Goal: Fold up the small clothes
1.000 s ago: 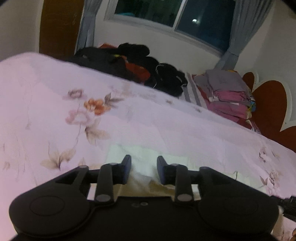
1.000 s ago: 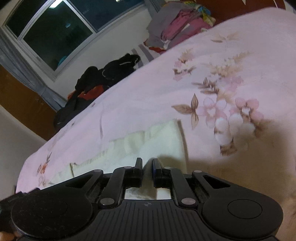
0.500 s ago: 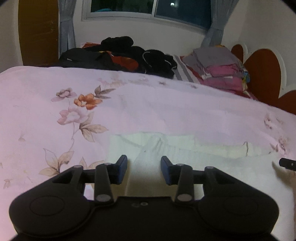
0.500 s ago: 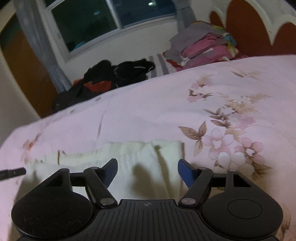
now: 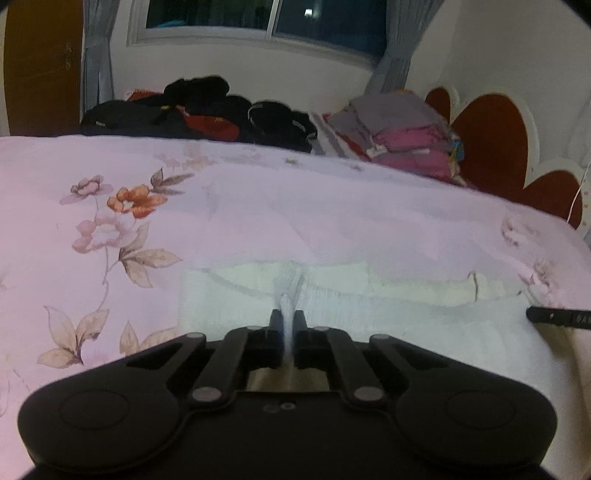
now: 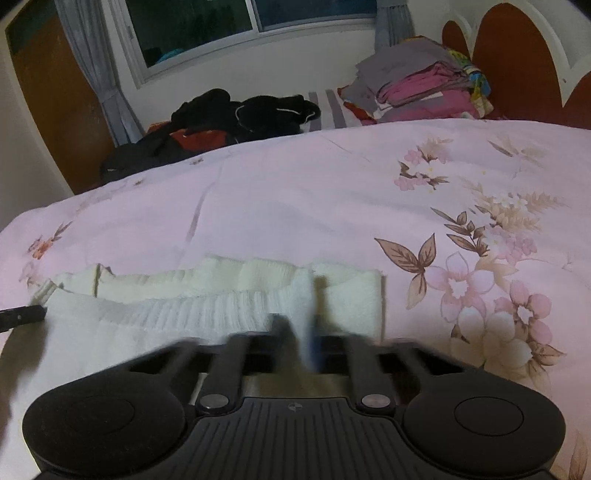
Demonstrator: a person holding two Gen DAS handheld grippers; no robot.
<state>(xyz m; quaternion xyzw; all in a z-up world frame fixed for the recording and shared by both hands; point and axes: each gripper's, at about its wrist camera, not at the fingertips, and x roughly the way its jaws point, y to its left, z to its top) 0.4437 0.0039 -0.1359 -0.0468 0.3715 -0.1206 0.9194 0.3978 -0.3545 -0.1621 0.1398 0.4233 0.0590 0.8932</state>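
On the pink floral bedspread (image 5: 258, 206), a cream ribbed knit garment (image 5: 369, 321) lies lengthwise left to right; left gripper (image 5: 287, 321) and right gripper (image 6: 297, 325) each pinch its near edge.

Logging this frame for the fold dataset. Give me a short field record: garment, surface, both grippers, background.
garment: cream knit garment, lying flat on the bed, near edge bunched into a ridge at each gripper
surface: pink floral bedspread
left gripper: jaws have just closed, pinching a fold of the knit near its left end
right gripper: jaws have just closed, pinching a fold near its right end; view blurred
background: dark clothes pile and stack of folded clothes at the far side, under a window
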